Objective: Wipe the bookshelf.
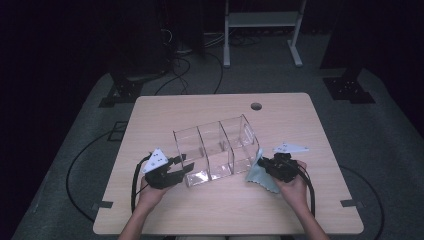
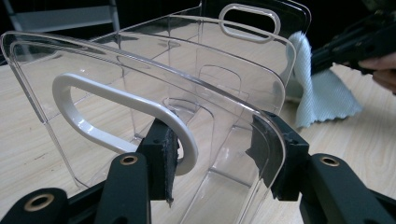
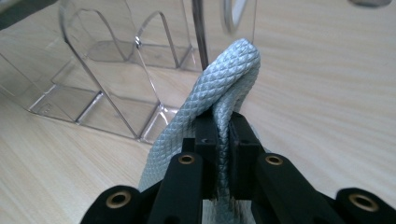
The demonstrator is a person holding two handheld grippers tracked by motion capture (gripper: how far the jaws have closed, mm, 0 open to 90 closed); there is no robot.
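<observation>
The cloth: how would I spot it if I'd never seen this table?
Start at the wooden table, then find the clear organizer in its middle. At the organizer's right end, the right gripper pinches the cloth: pale blue, soft and folded, the only fabric there.

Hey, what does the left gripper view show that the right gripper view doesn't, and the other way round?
Left gripper view: the left gripper with its jaws either side of the clear organizer at its end wall, by the white-rimmed handle slot, plus the right gripper farther off.
Right gripper view: the right gripper's jaws closed tight on a fold of the blue-grey cloth, close enough to see its weave.
Both: the organizer, the cloth and the wooden table.
</observation>
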